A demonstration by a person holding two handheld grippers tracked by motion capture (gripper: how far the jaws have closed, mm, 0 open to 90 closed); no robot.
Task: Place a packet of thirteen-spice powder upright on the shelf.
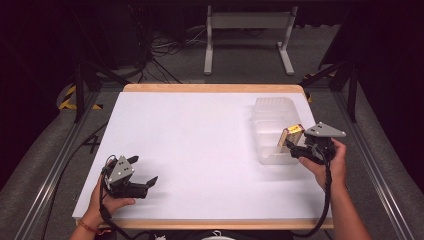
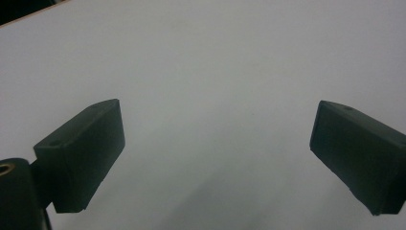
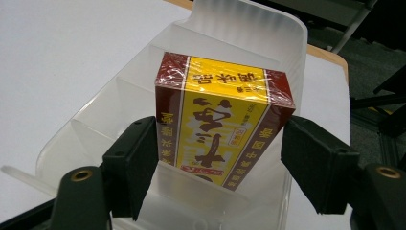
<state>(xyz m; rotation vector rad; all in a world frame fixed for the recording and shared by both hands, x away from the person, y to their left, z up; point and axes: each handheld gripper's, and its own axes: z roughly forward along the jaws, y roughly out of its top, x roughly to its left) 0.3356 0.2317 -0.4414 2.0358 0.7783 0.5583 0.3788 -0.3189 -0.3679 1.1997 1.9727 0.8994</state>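
Note:
A yellow and dark red box (image 3: pixel 218 115) with printed characters, wrapped in clear film, stands tilted in a compartment of a translucent plastic tray (image 3: pixel 287 33). My right gripper (image 3: pixel 218 158) is shut on the box's two sides, over the tray's near end. In the high view the box (image 1: pixel 291 134) sticks up from the tray (image 1: pixel 272 106) at the table's right, with the right gripper (image 1: pixel 292 148) just in front of it. My left gripper (image 1: pixel 144 171) rests low at the front left of the table. Its jaws are wide apart over bare white surface (image 2: pixel 215 153).
The white table top (image 1: pixel 200 145) has a wooden edge at front and back. Beyond the far edge stand a grey metal frame (image 1: pixel 247 20) and loose cables (image 1: pixel 165 47) on the floor. Rails run along both sides.

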